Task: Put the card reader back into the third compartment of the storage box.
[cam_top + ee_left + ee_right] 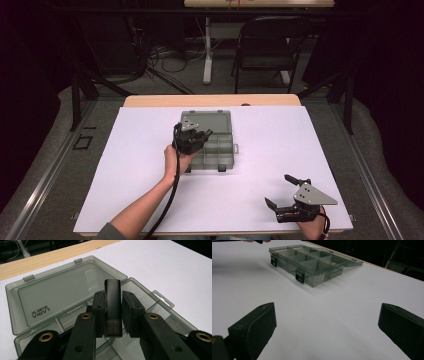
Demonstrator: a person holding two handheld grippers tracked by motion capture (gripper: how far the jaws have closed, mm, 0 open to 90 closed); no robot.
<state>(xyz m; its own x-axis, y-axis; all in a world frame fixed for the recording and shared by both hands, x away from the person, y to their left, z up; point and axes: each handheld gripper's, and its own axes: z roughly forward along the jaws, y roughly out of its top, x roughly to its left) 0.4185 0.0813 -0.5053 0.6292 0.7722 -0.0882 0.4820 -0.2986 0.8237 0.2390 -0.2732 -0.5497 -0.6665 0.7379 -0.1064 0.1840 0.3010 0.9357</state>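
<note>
1. The left tool [112,315] is squeezing a small dark block [113,307] between its jaws, holding it upright – right over the open box [30,297].
2. The box is sitting in the middle of the desk [150,150], with its clear lid lying flat behind it and its little rooms open under the block.
3. I think the step is putting the block into a room. The next move is calling for going lower over one room, then letting go gently.
4. The right tool [287,192] is resting near the desk's front edge, jaws wide and holding nothing – well apart from the box.
</note>
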